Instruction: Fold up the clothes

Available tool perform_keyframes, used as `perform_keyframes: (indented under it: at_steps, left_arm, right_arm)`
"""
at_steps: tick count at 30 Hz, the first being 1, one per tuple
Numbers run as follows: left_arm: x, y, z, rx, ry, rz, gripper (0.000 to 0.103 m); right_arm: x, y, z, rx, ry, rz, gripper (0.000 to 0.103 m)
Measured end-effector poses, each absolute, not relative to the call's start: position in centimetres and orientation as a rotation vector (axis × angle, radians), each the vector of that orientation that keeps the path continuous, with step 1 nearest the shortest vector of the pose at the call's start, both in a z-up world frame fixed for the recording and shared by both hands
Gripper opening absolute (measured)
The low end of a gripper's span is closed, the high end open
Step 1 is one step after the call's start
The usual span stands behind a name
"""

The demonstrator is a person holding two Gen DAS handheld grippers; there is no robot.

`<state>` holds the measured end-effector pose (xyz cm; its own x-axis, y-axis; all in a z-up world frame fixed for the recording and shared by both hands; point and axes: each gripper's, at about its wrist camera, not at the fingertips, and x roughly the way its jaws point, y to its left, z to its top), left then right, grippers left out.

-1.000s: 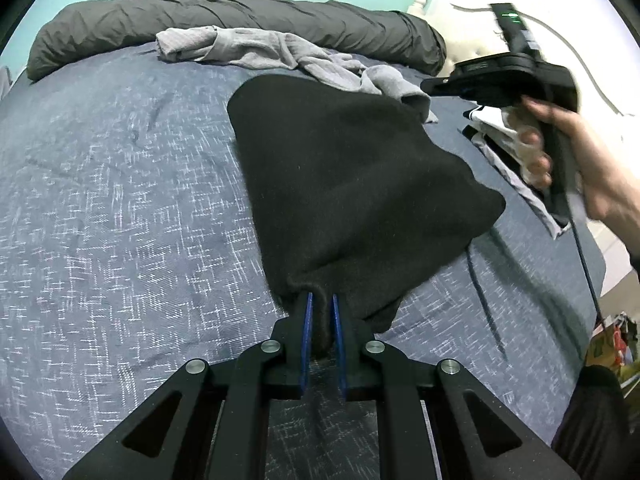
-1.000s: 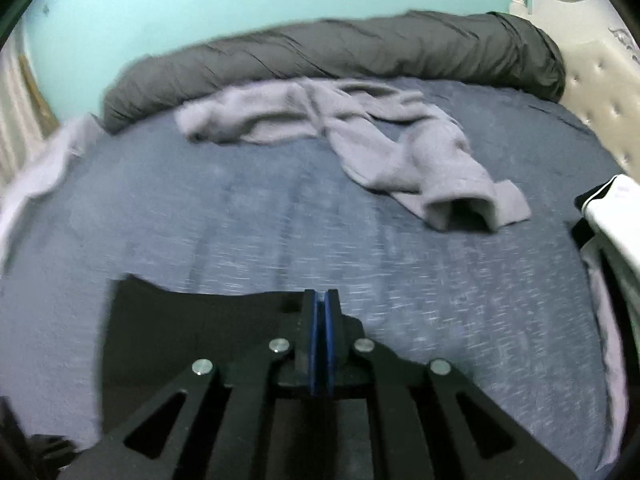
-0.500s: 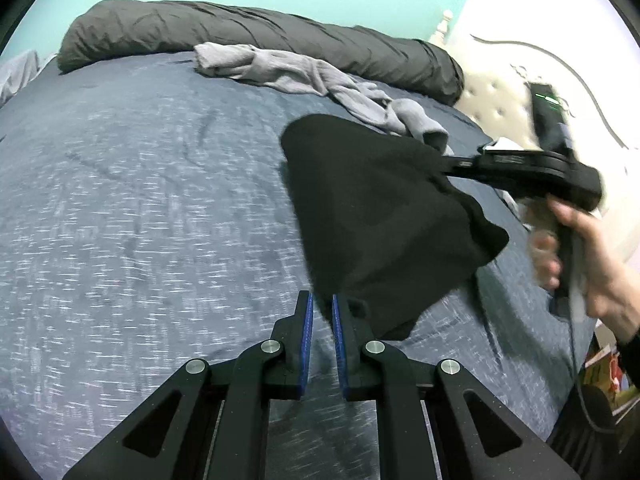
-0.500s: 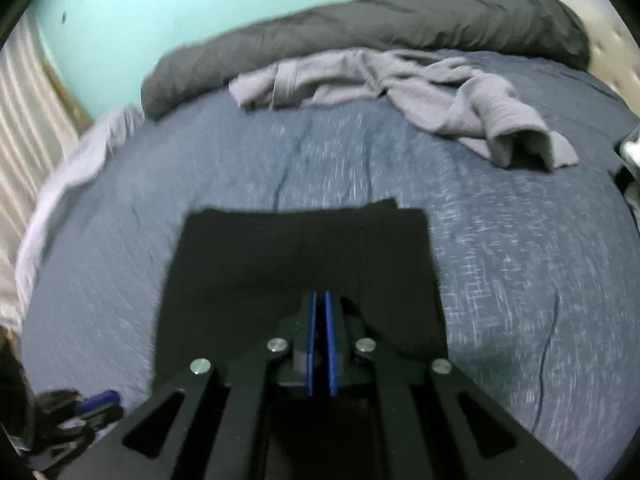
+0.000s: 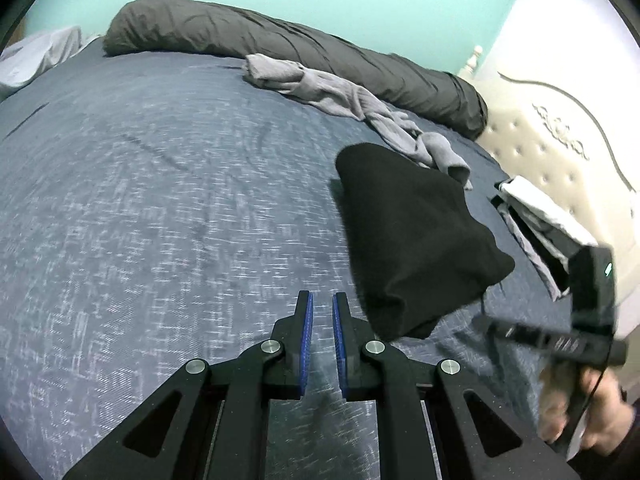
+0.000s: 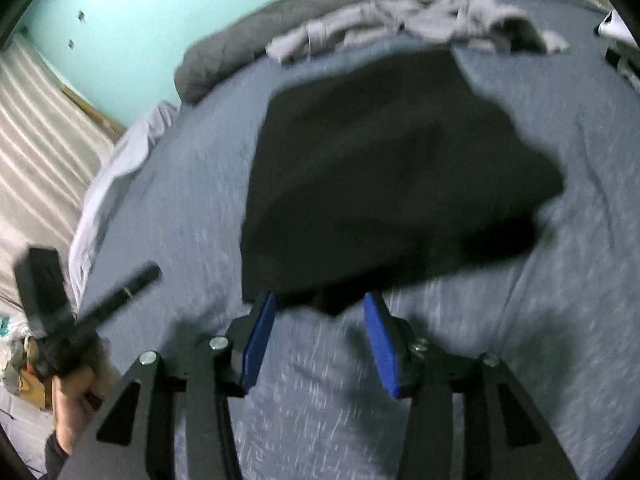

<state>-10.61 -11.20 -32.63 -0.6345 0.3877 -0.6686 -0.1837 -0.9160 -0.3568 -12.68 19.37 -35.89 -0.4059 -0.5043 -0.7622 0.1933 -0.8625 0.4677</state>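
Released a moment ago, the black garment point(image 6: 384, 184) now lies folded on the blue bedspread point(image 5: 160, 220). Nearest it, the right gripper point(image 6: 320, 312) has just been opening, its jaws parted and gripping nothing. Left gripper point(image 5: 322, 312), narrowly parted, holds nothing. Beyond the garment lie grey clothes point(image 5: 344, 96) and a dark rolled duvet point(image 5: 280, 52).

- The folded garment point(image 5: 412, 236) lies on the bed cover point(image 5: 160, 216), right of the middle in the left wrist view.
- The crumpled garment point(image 5: 344, 100) lies behind it.
- The rolled duvet point(image 5: 280, 52) lies along the far edge, before the wall.
- The headboard point(image 5: 560, 152) stands at the right.
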Motion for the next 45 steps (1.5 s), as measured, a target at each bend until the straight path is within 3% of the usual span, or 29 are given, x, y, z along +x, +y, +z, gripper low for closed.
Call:
perform_keyframes:
  at_steps: [5,18,19,21,23,25,26,45]
  left_arm:
    - [-10.2,-12.5,-32.4,-1.121,-0.408,2.572,0.011]
    - [-10.3,-14.2,-32.0,-1.105,-0.459,2.587,0.011]
    - [-10.3,-14.2,-32.0,-1.106,-0.458,2.587,0.011]
    - [-10.3,-14.1,-32.0,-1.107,-0.453,2.587,0.011]
    - [-10.3,-14.0,-32.0,-1.108,-0.448,2.588,0.011]
    - [-10.3,-13.9,-32.0,-1.111,-0.444,2.59,0.011]
    - [-10.3,-13.9,-32.0,-1.113,-0.445,2.591,0.011]
    - [-9.8,-9.5,-31.1,-1.094,-0.397,2.542,0.011]
  right_arm:
    - [-13.0,17.7,-37.7,1.408,-0.51,-2.296,0.061]
    - [-16.4,14.9,-39.9,1.454,-0.662,-2.289,0.062]
    - [-16.6,14.9,-40.1,1.46,-0.67,-2.288,0.06]
    - [-16.8,14.9,-40.3,1.468,-0.68,-2.297,0.046]
    - [-16.7,15.0,-40.1,1.453,-0.676,-2.316,0.025]
    - [-16.5,15.3,-39.9,1.434,-0.668,-2.338,0.011]
    - [-16.5,15.5,-39.8,1.425,-0.666,-2.342,0.008]
    - [-10.8,26.9,-34.8,1.396,-0.585,-2.383,0.006]
